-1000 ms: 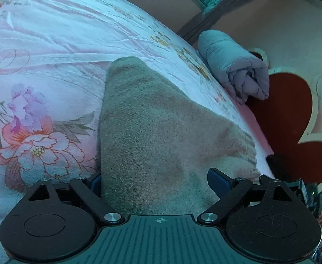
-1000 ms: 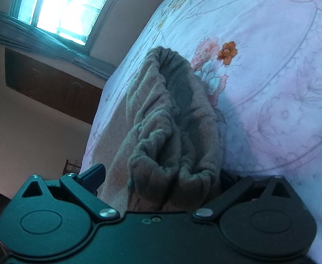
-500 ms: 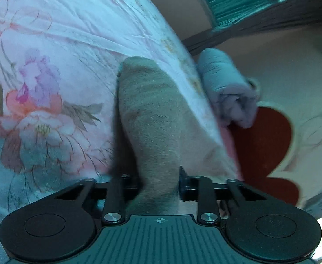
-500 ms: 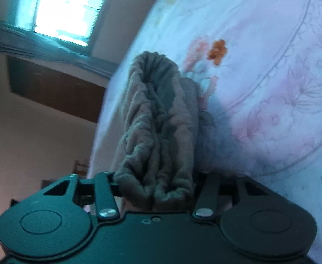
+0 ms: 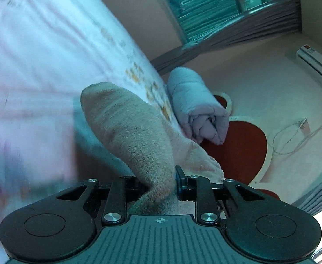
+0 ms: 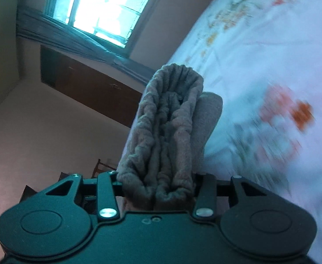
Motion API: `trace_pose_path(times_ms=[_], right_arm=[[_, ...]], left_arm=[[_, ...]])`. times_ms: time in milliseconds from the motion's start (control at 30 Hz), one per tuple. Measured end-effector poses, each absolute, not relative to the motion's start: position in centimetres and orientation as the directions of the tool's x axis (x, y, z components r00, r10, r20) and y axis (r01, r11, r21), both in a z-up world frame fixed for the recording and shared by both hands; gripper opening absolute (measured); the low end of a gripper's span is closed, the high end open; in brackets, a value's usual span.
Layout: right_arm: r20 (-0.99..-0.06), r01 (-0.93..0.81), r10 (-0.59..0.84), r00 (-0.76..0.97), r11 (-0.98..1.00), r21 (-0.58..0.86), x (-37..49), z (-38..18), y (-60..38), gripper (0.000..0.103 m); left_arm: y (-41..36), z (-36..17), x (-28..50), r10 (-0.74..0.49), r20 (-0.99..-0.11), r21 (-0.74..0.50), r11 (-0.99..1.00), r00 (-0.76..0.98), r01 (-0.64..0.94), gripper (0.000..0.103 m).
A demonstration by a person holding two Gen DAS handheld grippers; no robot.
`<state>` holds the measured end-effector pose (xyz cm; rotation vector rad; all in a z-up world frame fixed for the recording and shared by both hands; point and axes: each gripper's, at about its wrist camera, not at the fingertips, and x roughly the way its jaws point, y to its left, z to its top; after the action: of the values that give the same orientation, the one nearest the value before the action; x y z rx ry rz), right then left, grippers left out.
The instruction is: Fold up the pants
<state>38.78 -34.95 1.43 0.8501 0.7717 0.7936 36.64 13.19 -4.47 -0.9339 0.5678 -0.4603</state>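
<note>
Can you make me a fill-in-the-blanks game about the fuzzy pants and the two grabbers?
1. Both grippers, left and right, are shut on the ____.
2. The pants hang over a bedsheet printed with ____.
3. The rolled grey blanket lies at the bed's ____.

Missing words: pants; flowers; edge

Motion smears the floral pink-and-white bedsheet (image 5: 29, 114) in both wrist views, and the bunched grey-brown fleece pants (image 6: 167, 145) hide each gripper's fingertips.
</note>
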Motion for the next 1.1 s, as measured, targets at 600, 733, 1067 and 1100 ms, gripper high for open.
trace_pose_path(times_ms=[600,733,1067,1100], right_arm=[[-0.291,-0.233,0.817,0.498,0.45,0.862,52.9,-7.1,-30.1,0.049],[-0.298,-0.2,0.776,0.557,0.473,0.858,51.2,-5.4,-31.9,0.072],[-0.158,-0.332,0.776,0.611,0.432,0.839,48.1,0.6,-31.7,0.075],[-0.157,-0.338,0.789,0.595,0.422,0.841,48.4,0.6,-30.8,0.075]], left_arm=[[18.5,-12.1,48.2,-0.529,-0.235,-0.879,0.474,0.816,0.054,0.039],[20.2,-9.7,45.7,-0.445,-0.227,-0.854,0.519,0.866,0.043,0.087],[15.9,-5.1,41.1,-0.495,-0.108,-0.874,0.461,0.862,0.155,0.092],[15.2,-5.6,41.5,-0.497,-0.133,-0.878,0.461,0.857,0.131,0.092]])
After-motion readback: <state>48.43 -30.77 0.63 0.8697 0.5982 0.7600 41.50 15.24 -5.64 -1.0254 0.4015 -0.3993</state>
